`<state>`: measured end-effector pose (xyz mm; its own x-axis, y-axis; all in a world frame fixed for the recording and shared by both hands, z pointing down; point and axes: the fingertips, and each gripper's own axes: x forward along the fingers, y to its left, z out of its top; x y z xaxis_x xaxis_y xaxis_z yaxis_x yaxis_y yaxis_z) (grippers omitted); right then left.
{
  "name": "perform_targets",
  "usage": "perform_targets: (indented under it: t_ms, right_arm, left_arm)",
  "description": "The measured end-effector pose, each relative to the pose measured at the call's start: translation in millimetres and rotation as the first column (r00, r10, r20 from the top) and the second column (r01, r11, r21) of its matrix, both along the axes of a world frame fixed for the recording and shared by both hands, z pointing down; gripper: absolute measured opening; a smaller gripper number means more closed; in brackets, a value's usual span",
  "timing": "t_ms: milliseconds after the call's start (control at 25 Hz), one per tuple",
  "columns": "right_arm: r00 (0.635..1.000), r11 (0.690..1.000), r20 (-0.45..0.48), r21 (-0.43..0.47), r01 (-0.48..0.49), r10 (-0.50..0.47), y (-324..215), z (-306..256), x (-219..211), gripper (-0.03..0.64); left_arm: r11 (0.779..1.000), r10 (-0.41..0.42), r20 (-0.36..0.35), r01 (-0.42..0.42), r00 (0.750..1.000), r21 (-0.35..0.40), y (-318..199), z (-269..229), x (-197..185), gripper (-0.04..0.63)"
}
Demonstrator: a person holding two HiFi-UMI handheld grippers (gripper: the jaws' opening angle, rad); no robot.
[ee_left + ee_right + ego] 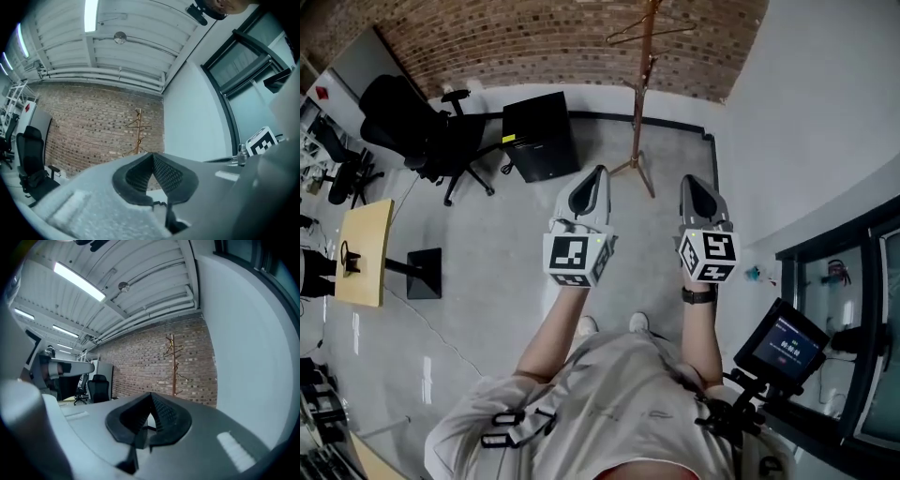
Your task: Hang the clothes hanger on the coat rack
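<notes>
Brown and thin, wood or wire of that colour, the slim triangular clothes hanger (652, 34) sits at the very top of the tall brown wooden coat rack (643, 103). The rack stands on splayed feet on the grey floor (516, 234), in front of the red brick wall (534, 47) and well ahead of me. From here the hanger looks hooked over an upper peg, but it is too small for me to be sure.

I judge it light and stiff, with slender bars that could twist or slip in a pinch, and free to swing from its hook. I would take it by one sloping shoulder close to the neck, leaving the hook clear for the peg. The bottom bar would be my second choice.

My count is one hanger, one coat rack and two tongs. The left tongs (599, 172) are pressed together at the tips with nothing between them. The right tongs (688, 180) are likewise closed and empty. Both point level toward the rack and are far from touching it.
</notes>
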<state>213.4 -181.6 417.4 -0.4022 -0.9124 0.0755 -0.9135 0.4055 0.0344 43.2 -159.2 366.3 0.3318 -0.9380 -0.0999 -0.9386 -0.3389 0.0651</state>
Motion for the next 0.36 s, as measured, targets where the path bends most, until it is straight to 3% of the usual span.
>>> perform_targets:
  t_ms: [360]
  right_arm:
    - [0.997,0.997,-0.037,0.041,0.071,-0.069,12.2,-7.5,-63.7,0.005]
  left_arm:
    - [1.0,-0.001,-0.018,0.001,1.0,0.021,16.9,12.8,-46.5,0.0]
